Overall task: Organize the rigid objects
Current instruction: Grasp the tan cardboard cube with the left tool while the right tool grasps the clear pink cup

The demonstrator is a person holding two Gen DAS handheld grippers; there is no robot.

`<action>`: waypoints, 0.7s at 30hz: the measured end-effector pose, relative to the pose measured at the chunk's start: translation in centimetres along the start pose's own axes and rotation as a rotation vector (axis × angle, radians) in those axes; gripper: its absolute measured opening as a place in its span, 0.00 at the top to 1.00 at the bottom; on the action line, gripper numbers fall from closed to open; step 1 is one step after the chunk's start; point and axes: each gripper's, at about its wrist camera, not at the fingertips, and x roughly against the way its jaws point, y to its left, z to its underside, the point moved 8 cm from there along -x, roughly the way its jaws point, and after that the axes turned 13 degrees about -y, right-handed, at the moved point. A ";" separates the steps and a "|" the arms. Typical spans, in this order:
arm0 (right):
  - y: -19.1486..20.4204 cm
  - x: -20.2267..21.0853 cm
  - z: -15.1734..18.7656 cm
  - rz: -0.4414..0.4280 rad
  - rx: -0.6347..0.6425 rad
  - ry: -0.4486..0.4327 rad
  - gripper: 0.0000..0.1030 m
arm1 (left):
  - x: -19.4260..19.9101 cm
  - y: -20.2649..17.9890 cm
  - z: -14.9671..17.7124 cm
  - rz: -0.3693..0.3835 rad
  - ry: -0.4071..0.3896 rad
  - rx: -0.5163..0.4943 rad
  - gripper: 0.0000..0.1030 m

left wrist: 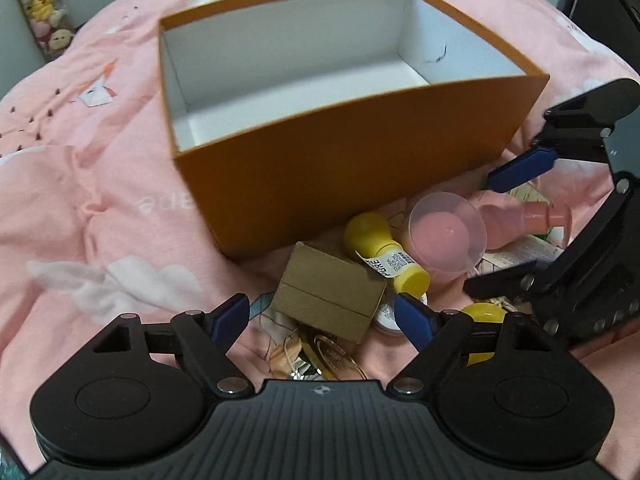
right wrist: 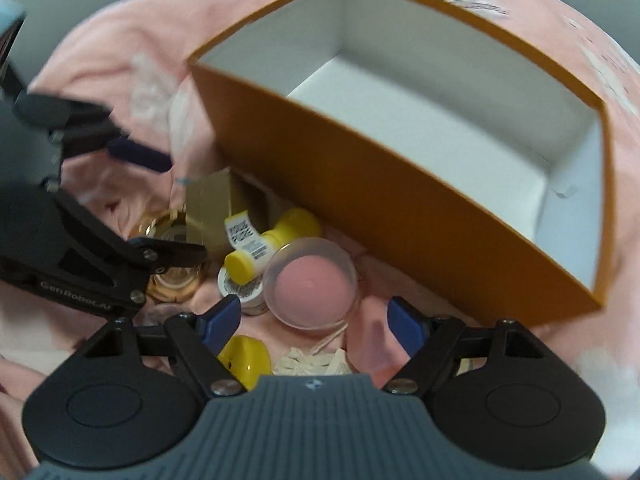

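Yellow bottle (left wrist: 386, 254) on its side, cap seemingly away from orange box (left wrist: 360, 160).

Readable text: one bottle label, one brand mark, one print on the bedspread

The white paper label (left wrist: 380, 263) on the small yellow plastic bottle (left wrist: 382, 250) reads "PURE", with a barcode and fine print too small to read. The black body of the left tongs (right wrist: 76, 294) bears "GenRobot.AI", its end cut off. White lettering (left wrist: 167, 201) on the pink bedspread (left wrist: 80, 184), upside down, seems to read "ue".
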 end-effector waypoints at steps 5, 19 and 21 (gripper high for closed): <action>0.3 -1.5 0.1 -0.020 0.045 0.034 0.23 | -1.6 -0.1 0.1 -0.009 0.016 -0.032 0.07; 0.0 -3.4 0.1 -0.041 0.104 0.051 0.41 | -2.9 -1.0 0.1 -0.026 -0.020 -0.036 0.27; 0.1 -3.1 0.1 -0.039 0.110 0.048 0.41 | -2.4 -0.9 0.1 -0.032 -0.035 -0.009 0.27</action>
